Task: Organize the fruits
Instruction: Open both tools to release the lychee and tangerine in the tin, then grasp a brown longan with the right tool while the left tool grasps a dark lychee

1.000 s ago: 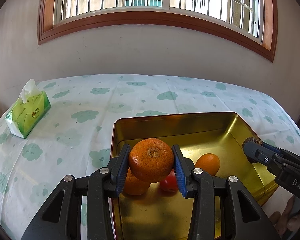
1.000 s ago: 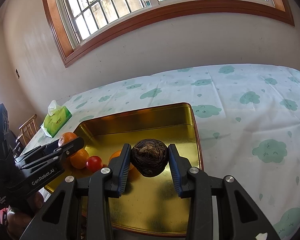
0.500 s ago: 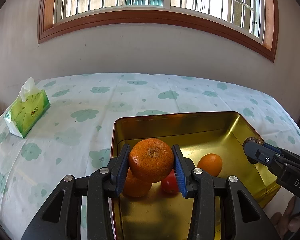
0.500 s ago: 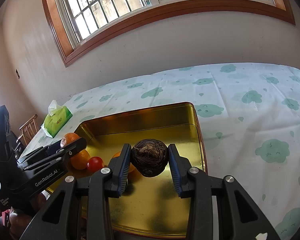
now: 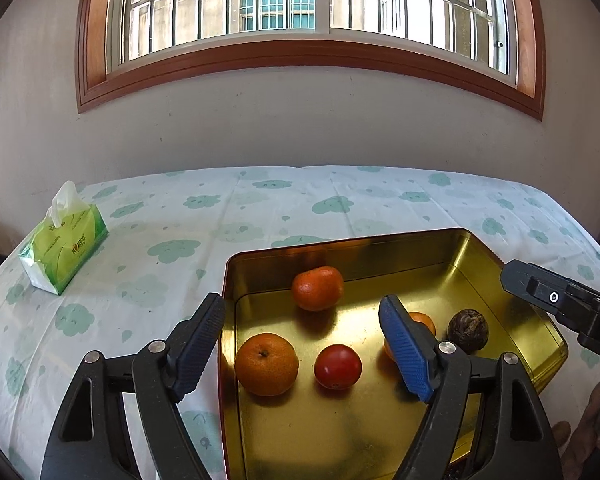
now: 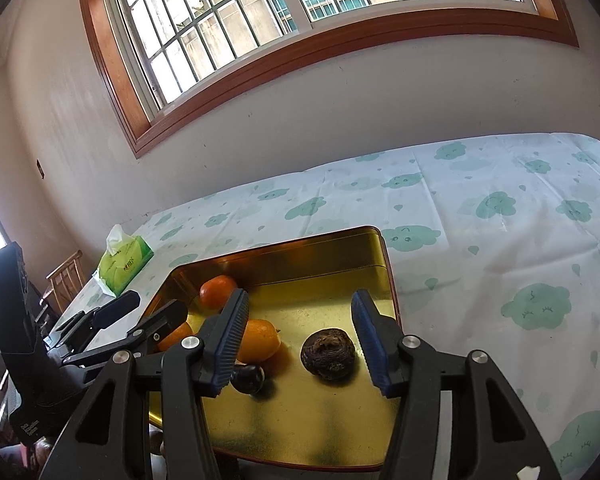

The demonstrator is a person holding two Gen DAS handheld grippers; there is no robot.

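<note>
A gold tin tray point(image 5: 340, 240) holds the fruit. My left gripper point(image 5: 300, 316) is opening above its left side, nothing between the pads. Beyond the fingertips an orange point(image 5: 318, 288) lies by the tray's back wall. Nearer sit another orange point(image 5: 266, 364) and a red tomato point(image 5: 337, 366); a third orange point(image 5: 420, 320) is half hidden behind the right finger. My right gripper point(image 6: 300, 300) is opening too, and the dark wrinkled fruit point(image 6: 328, 354) lies on the tray point(image 6: 284, 248) floor between its fingers, free of both pads. The left gripper point(image 6: 152, 308) shows at the tray's left.
A green tissue pack point(image 5: 64, 252) stands on the cloud-print tablecloth at the far left. A wooden chair point(image 6: 66, 280) is past the table's left end. The wall with a window runs behind the table. A person's hand point(image 5: 596, 420) shows at lower right.
Both grippers went from shut to open. The orange left the left gripper and now lies at the tray's back. The dark fruit dropped from the right gripper onto the tray floor.
</note>
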